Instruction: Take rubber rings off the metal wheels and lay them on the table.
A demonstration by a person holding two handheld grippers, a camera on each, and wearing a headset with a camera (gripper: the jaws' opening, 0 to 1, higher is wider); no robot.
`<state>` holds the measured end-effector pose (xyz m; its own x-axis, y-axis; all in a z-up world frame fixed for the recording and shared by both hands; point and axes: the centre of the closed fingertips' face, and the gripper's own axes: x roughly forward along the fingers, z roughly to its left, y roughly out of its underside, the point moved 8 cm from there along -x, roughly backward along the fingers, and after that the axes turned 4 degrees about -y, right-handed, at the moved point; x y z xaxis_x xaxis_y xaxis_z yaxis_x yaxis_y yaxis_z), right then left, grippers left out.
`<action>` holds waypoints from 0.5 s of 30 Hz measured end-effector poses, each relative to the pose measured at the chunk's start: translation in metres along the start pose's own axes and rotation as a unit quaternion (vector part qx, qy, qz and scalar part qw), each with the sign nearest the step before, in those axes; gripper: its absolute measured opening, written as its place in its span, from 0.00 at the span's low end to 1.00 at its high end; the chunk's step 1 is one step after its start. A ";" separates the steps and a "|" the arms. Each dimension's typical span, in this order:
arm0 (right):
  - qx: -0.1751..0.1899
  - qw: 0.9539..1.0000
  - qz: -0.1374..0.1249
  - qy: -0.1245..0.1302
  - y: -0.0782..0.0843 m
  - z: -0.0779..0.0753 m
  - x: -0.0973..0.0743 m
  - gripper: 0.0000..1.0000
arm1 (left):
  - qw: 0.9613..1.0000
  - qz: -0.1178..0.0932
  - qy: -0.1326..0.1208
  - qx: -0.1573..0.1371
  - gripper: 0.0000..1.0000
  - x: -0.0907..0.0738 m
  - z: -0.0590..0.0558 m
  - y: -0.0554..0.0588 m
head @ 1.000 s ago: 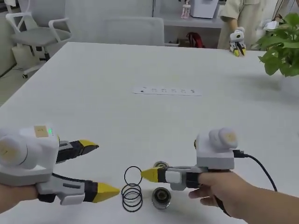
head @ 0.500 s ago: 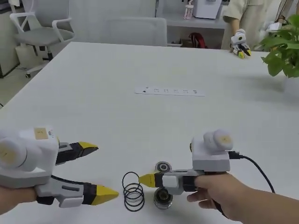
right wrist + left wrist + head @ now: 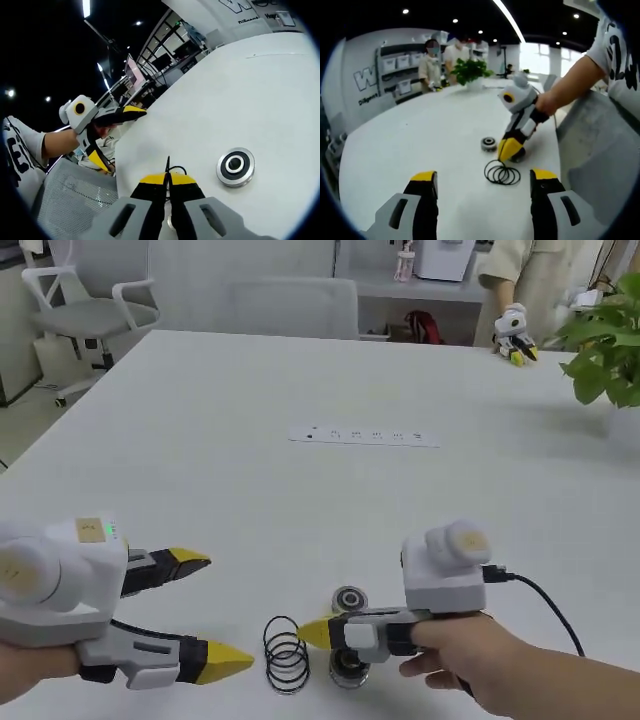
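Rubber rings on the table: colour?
Black. The rubber rings show clearest in the left gripper view.

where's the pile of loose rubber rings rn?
Head view: the rubber rings lie at the near edge of the table, between the open left gripper and the right gripper, just left of the nearer metal wheel.

A white table, office chair behind, potted plant (far right), ceiling spotlights overhead.
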<state>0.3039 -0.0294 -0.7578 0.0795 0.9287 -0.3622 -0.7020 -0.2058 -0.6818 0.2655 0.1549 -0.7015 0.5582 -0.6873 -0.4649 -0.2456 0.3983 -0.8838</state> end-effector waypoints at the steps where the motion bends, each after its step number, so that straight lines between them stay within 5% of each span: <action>1: -0.004 1.000 0.002 0.005 0.000 -0.001 0.000 0.00 | 1.000 0.000 0.000 0.001 0.76 0.000 0.000 0.000; 15: -0.044 0.998 0.015 0.036 0.000 -0.006 0.000 0.10 | 1.000 0.000 -0.002 -0.001 0.76 0.001 0.001 0.000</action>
<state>0.3083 -0.0315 -0.7612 0.1129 0.8976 -0.4261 -0.6404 -0.2622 -0.7219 0.2669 0.1552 -0.7013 0.5612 -0.6849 -0.4647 -0.2475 0.3968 -0.8839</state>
